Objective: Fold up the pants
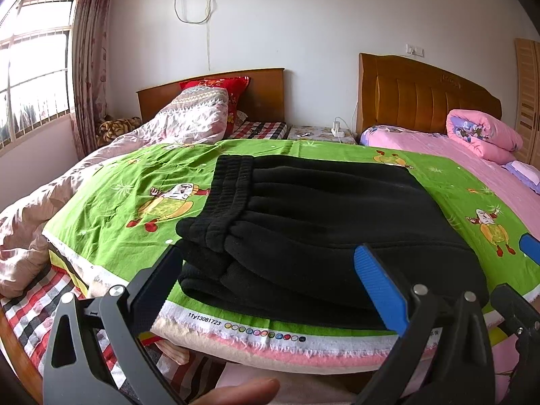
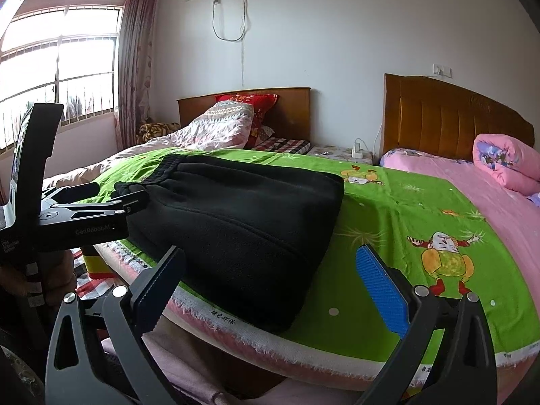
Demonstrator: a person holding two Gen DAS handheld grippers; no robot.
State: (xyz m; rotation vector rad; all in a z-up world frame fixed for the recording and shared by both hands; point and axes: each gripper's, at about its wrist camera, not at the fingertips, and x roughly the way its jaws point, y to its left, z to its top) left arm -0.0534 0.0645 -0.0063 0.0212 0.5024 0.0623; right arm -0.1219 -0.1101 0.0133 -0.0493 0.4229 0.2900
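A: Are the grabbers holding anything?

B: No. The left gripper [image 1: 270,276] and right gripper [image 2: 273,280] both have their jaws wide apart, with nothing in them.

A: Where are the pants?

B: The black pants [image 1: 303,222] lie in a thick folded pile on the green sheet [image 1: 111,202], near its edge. They look almost done, maybe just a pat.

A: Any words?

B: The sheet edge says "11y13081723". The left gripper says "GenRobot.AI".
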